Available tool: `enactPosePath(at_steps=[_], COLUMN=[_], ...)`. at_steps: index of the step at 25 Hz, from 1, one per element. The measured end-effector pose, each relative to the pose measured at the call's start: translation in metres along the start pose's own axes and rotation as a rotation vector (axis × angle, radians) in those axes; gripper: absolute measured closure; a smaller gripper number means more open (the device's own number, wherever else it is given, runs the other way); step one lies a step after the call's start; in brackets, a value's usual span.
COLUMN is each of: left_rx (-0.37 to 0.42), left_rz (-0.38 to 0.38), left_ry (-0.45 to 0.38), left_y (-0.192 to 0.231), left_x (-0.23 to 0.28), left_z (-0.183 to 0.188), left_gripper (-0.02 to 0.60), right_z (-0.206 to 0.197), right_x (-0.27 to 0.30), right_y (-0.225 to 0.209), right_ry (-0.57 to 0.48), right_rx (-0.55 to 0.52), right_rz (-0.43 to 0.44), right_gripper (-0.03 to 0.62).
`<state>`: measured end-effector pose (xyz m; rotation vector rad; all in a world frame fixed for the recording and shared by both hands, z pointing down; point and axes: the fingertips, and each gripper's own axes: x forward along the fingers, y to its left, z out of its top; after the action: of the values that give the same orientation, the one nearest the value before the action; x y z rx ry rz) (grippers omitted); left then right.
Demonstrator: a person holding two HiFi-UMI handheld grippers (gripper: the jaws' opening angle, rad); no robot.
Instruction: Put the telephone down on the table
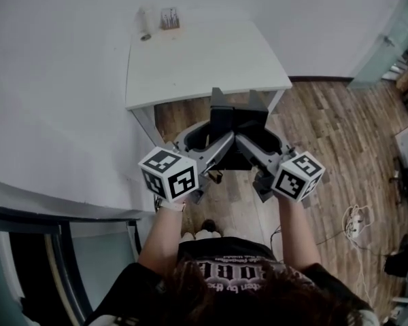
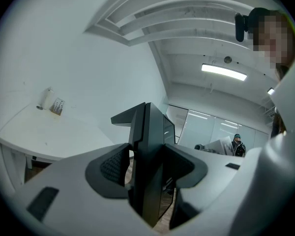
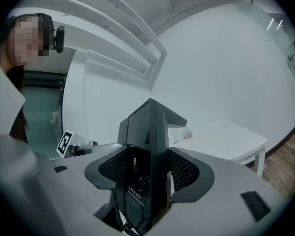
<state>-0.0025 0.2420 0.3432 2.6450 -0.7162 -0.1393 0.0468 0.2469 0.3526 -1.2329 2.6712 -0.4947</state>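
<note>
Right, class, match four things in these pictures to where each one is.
Things:
1 telephone
2 table
3 roll
4 cables

Places:
A on the wood floor
B at the table's far corner
C in the air, clamped by the left gripper and right gripper
D against the white wall

Pairs: 1-C, 2-D, 3-B, 4-A
</note>
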Motion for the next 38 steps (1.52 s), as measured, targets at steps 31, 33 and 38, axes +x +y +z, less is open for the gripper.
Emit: enactPosePath(at_steps=[31, 33, 38], left_rx=[0.003, 0.000, -0.005], left_rz=[0.118, 0.129, 0.154], left_ry=[0.004, 0.000, -0.004], left_y=[0.166, 0.182, 0.225], left_x=[0.103, 0.119, 0.161], left_z=[0.067, 0.076, 0.097], left_gripper=[0.367, 0.367, 0.367], right_z=[0.039, 0.048, 0.068], right_x=[0.163, 0.178, 0.219], right_y=[-0.131, -0.148, -0.195], right_ry=[0.080, 0.088, 0.100], right_rx=[0.077, 0.074, 0.084], right_rz=[0.104, 0.113, 0.133], right_gripper=[0.307, 0.307, 0.307])
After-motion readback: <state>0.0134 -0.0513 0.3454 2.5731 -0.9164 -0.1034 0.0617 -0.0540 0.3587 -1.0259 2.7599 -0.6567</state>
